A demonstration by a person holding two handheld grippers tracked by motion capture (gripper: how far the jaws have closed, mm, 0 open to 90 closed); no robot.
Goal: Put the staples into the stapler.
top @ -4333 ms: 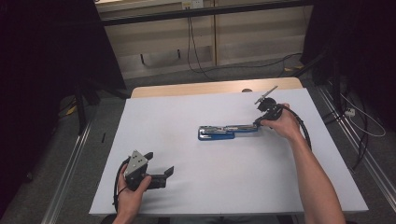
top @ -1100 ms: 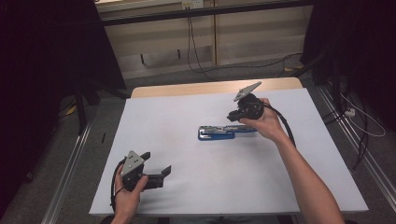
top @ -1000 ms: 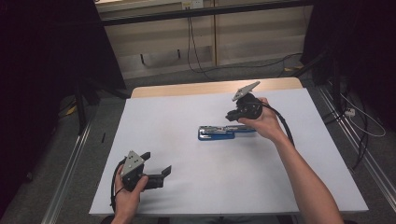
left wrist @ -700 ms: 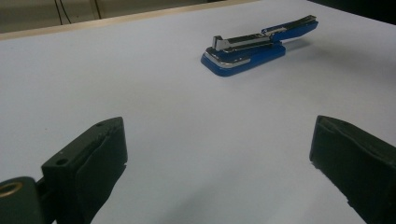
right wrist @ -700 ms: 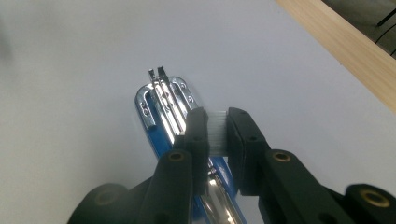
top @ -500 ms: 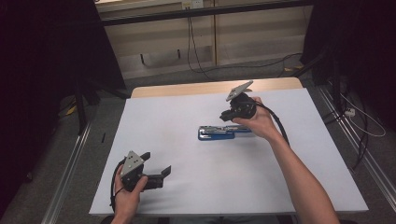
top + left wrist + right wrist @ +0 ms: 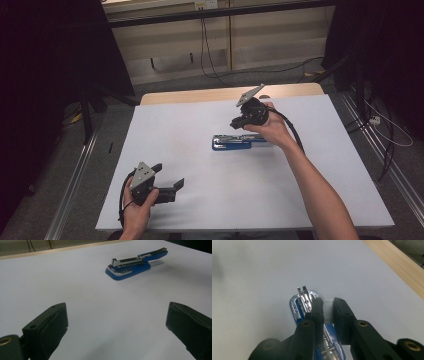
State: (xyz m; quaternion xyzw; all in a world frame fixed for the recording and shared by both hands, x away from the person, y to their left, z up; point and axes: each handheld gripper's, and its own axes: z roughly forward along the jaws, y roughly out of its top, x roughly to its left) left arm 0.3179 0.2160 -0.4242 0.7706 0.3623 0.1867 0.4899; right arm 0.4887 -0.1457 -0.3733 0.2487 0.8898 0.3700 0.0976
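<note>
- Left gripper (image 7: 167, 182): black jaws with brass-coloured screws, grey three-cornered plate, black looping cable.
- Right gripper (image 7: 239, 121): same black build, grey plate, thick black cable.

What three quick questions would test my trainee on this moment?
1. True or false: the left gripper has its jaws shut.
2. The right gripper pinches: A) a pale ridged strip; B) a pen; C) nothing.
3. What colour is the base of the stapler on the white table?

Key: 1 false, the jaws stand wide apart. 2 A. 3 blue.
</note>
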